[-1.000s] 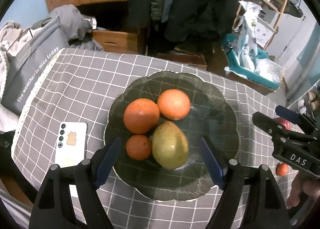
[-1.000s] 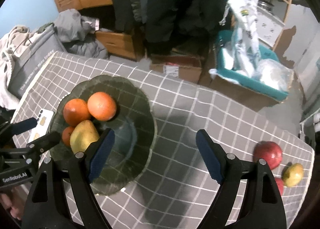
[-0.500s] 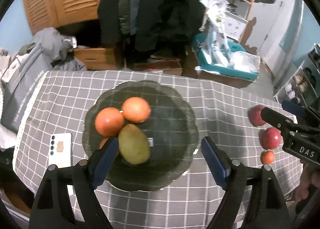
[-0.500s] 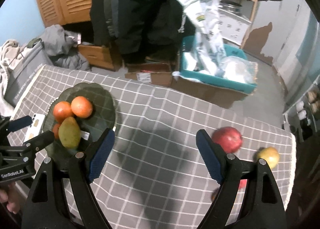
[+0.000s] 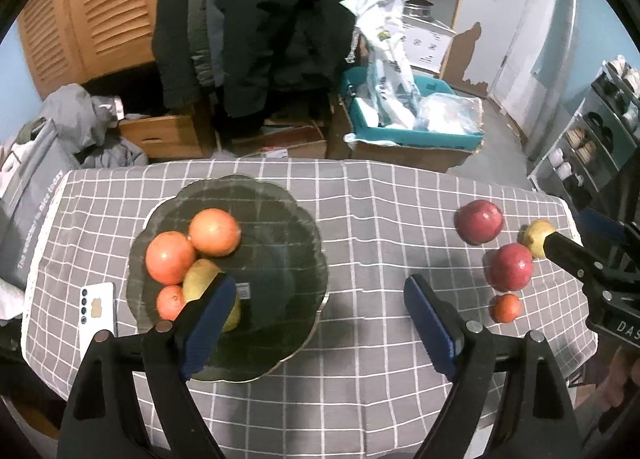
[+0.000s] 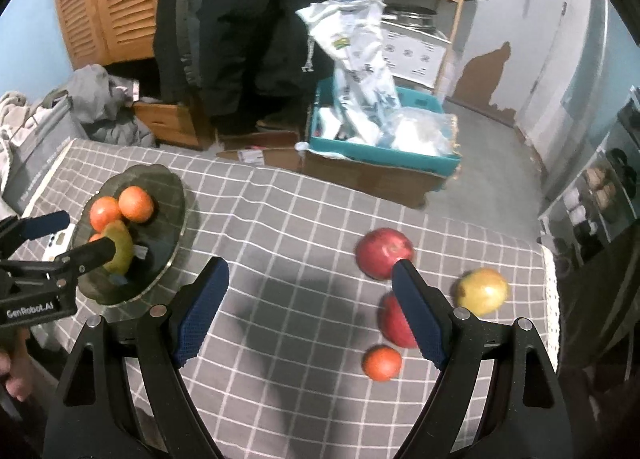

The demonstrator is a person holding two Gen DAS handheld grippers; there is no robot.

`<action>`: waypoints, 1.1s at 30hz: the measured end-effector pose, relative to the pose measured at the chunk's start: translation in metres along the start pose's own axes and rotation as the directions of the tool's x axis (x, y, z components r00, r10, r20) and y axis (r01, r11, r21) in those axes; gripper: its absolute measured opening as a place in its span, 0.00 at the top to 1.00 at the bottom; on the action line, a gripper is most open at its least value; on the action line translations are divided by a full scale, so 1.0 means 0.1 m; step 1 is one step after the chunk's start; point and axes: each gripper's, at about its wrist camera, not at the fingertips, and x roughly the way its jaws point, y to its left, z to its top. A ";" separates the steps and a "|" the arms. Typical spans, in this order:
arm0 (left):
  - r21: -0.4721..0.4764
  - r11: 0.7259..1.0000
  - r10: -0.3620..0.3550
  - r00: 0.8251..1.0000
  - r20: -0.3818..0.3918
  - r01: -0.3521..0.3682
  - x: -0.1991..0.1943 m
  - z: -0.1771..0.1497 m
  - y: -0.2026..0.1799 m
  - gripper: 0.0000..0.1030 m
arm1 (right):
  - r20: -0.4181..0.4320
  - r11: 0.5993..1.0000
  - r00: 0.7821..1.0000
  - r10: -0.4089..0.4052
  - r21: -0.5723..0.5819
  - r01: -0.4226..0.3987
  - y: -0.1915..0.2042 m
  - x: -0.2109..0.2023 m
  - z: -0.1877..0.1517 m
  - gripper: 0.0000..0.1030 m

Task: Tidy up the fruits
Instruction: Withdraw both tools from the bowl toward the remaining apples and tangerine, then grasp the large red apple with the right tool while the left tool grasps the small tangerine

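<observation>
The left gripper (image 5: 316, 317) has its two blue-padded black fingers spread wide apart, and it holds nothing. It hangs over the grey cloth with white squares (image 5: 360, 379) that covers the table. Its left finger is in front of the near edge of the dark round glass plate with a wavy rim (image 5: 280, 219).

On that plate sit two big round oranges (image 5: 192, 245) that touch each other. Just in front of them is a yellow-green pear (image 5: 198, 279) with a small orange (image 5: 169, 301) beside it. The finger hides part of the pear. A white phone (image 5: 98, 313) lies flat on the cloth, just left of the plate.

The right gripper (image 6: 306, 313) is spread wide too, with nothing between its fingers. It hangs over the bare middle of the cloth. Its right finger covers part of a red apple (image 6: 394, 323). A bigger round red fruit (image 6: 382, 251) lies behind that apple. A yellow apple (image 6: 482, 291) lies to the right, and a small orange fruit (image 6: 382, 362) lies in front. These four are near each other on the right side of the table, well apart from the plate.

Behind the table a teal box full of plastic bags (image 6: 384, 147) stands on the floor. Dark coats (image 6: 240, 19) hang nearby.
</observation>
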 end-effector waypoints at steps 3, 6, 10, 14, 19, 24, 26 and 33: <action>0.026 1.000 -0.009 1.000 -0.003 0.009 0.01 0.01 -0.15 0.15 | -0.005 1.000 1.000 -0.010 0.021 0.010 -0.14 -0.02 -0.06 0.19; 0.048 0.999 -0.015 1.000 -0.010 0.016 0.04 0.02 -0.27 0.15 | -0.014 0.999 1.000 -0.021 0.039 0.021 -0.27 -0.03 -0.13 0.19; 0.080 0.997 -0.020 1.000 -0.020 0.022 0.09 0.03 -0.46 0.15 | -0.025 0.998 0.999 -0.032 0.057 0.033 -0.43 -0.03 -0.23 0.19; 0.116 0.993 -0.010 1.000 -0.026 0.013 0.14 0.02 -0.62 0.15 | -0.038 0.996 0.998 -0.044 0.081 0.047 -0.59 -0.01 -0.31 0.19; 0.154 0.988 -0.006 0.999 -0.047 0.014 0.24 0.02 -0.80 0.15 | -0.063 0.991 0.997 -0.054 0.122 0.062 -0.81 0.06 -0.42 0.19; 0.173 0.985 -0.005 0.997 -0.073 0.017 0.39 0.01 -0.94 0.15 | -0.112 0.986 0.992 -0.054 0.154 0.071 -0.99 0.26 -0.53 0.19; 0.180 0.984 0.001 0.997 -0.082 0.014 0.46 0.01 -0.98 0.15 | -0.134 0.984 0.990 -0.048 0.162 0.070 -1.03 0.36 -0.56 0.19; 0.181 0.984 0.018 0.992 -0.125 0.005 0.76 -0.01 -1.08 0.15 | -0.203 0.984 0.979 -0.032 0.166 0.066 -1.11 0.73 -0.64 0.19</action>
